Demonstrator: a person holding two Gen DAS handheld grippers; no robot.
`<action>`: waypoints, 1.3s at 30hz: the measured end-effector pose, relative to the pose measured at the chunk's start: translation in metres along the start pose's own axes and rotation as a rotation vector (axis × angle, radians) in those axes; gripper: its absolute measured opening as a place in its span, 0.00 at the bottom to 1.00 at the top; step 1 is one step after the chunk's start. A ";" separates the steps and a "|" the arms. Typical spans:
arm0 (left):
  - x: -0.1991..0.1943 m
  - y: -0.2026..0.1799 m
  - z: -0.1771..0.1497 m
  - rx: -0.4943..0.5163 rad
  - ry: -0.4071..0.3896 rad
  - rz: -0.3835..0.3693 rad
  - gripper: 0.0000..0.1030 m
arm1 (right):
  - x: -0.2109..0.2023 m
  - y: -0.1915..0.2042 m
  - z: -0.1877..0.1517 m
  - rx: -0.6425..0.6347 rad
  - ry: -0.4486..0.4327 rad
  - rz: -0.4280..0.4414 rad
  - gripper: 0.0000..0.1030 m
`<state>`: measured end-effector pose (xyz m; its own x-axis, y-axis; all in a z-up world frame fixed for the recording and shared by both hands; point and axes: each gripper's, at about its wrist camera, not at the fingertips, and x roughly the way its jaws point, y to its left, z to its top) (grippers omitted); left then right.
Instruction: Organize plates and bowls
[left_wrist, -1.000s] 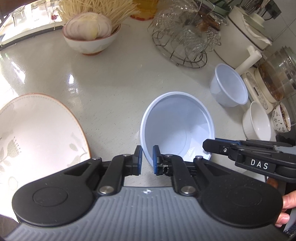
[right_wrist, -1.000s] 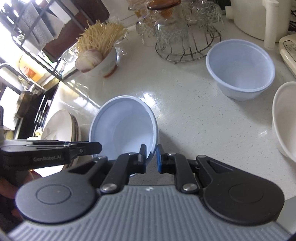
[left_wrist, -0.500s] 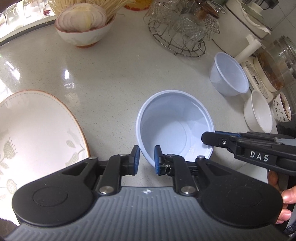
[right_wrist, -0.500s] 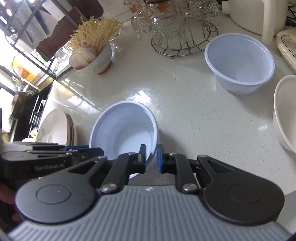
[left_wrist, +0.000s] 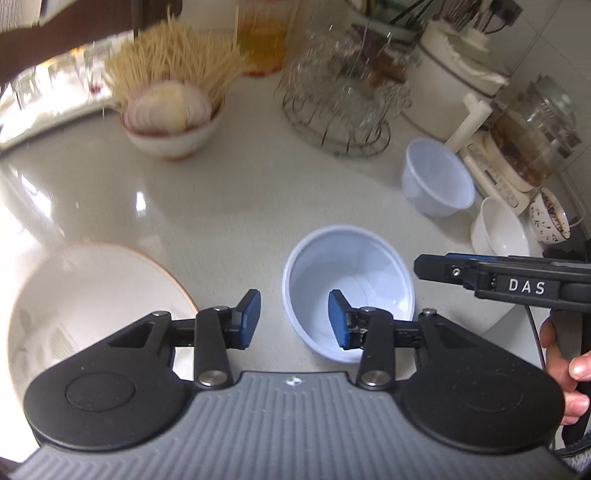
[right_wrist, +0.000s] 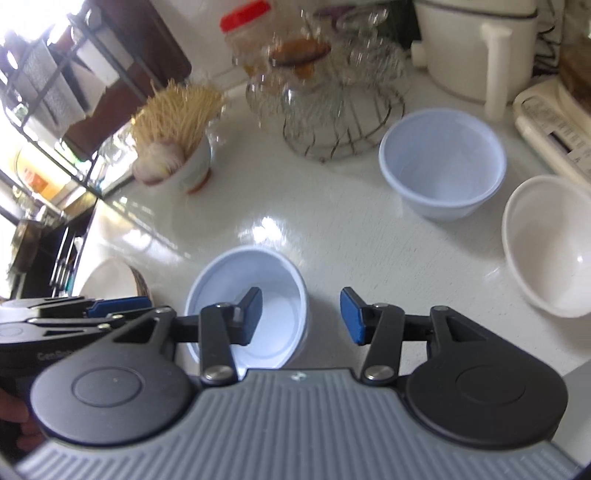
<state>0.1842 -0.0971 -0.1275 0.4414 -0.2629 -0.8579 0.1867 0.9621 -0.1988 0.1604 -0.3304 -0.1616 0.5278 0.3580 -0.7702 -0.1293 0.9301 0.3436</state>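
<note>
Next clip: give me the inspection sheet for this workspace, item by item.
Surface: pale glossy countertop, glare spots.
Job's things: near plastic bowl upright on the counter, held by neither gripper; second plastic bowl and white bowl further right; floral plate at left.
Clutter: bowl with onion and dry noodles, wire rack of glassware, red-lidded jar, white cooker, glass kettle.
Grippers: left gripper jaws open, one finger inside the near bowl; right gripper jaws open, likewise.
Cables: thin cable by the right handle.
Surroundings: dark metal shelving at left.
</note>
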 end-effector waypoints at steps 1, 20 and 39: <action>-0.005 0.000 0.002 0.010 -0.012 -0.002 0.45 | -0.005 0.002 0.000 0.004 -0.018 -0.007 0.49; -0.095 -0.013 0.002 0.211 -0.205 -0.113 0.46 | -0.093 0.068 -0.027 0.055 -0.266 -0.127 0.49; -0.112 -0.034 0.006 0.296 -0.260 -0.225 0.46 | -0.129 0.077 -0.046 0.135 -0.378 -0.254 0.49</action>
<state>0.1338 -0.1013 -0.0219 0.5596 -0.5090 -0.6540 0.5296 0.8266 -0.1902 0.0438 -0.3012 -0.0600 0.8003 0.0424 -0.5981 0.1405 0.9565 0.2558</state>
